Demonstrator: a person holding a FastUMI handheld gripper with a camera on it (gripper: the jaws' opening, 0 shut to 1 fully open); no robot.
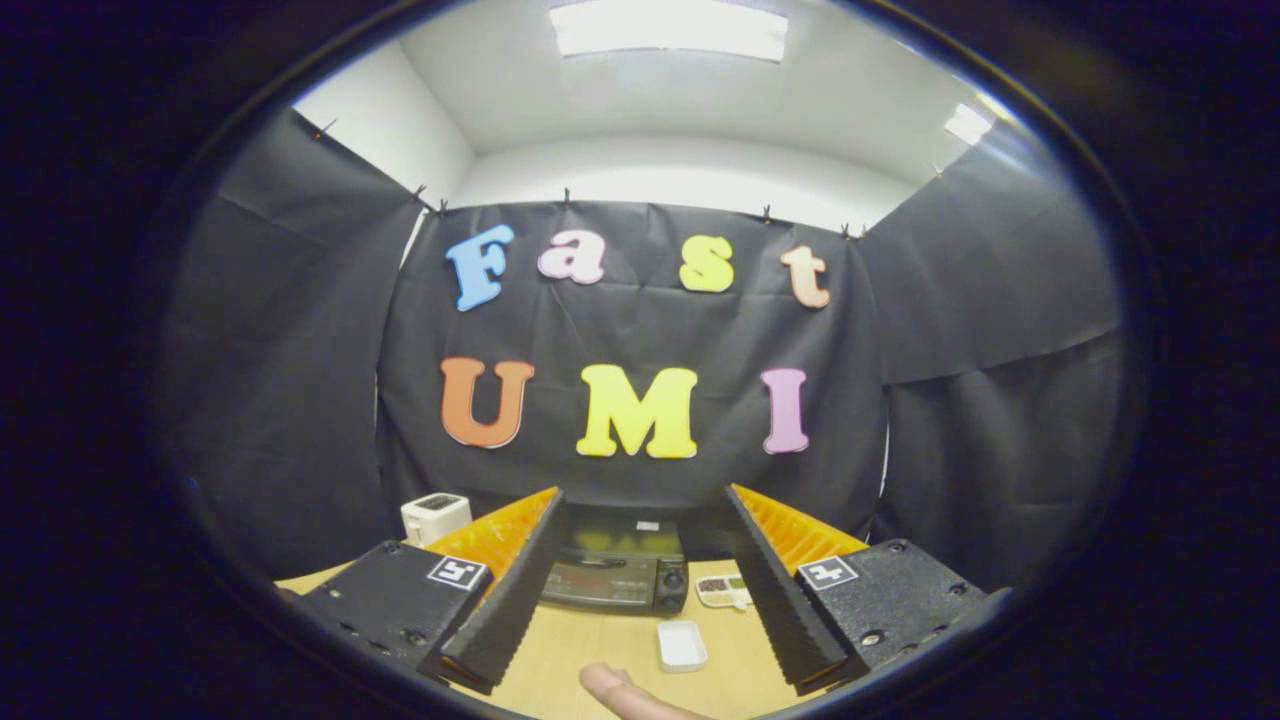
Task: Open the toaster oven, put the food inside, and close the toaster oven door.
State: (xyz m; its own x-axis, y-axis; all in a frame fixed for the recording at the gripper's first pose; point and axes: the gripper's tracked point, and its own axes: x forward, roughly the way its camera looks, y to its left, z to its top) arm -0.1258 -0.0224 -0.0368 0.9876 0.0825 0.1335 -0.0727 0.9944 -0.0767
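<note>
My gripper (pixel 640 600) is spread wide and holds nothing. Its two fingers rise from the lower left and lower right of the frame and lean away from each other. Each finger has a black, finely ribbed inner pad (pixel 515 590) and an orange corrugated backing (pixel 497 530), and each grows out of a matte black block with a pebbled surface and small screw holes. A square black-and-white marker (pixel 458 572) is stuck on the left block, and a matching one sits on the right block.

In the lower centre of the frame, framed in the gap between my fingers and well beyond their tips, stands the toaster oven (pixel 618 568). It is a boxy black unit with a dark, glossy glass door that is closed, a thin horizontal handle across it, and round knobs down its right side. It rests on a pale, smooth wooden table (pixel 590 650).

Just to the right of the oven lies a small white tray of food (pixel 722 590) with brown bits in it; I cannot tell what the food is. Nearer to me, low in the frame, is a shallow white rectangular dish (pixel 682 644) with rounded corners. A fingertip (pixel 625 692) pokes up at the bottom centre.

At centre-left, behind my left finger, sits a white rounded toaster (pixel 436 516).
</note>
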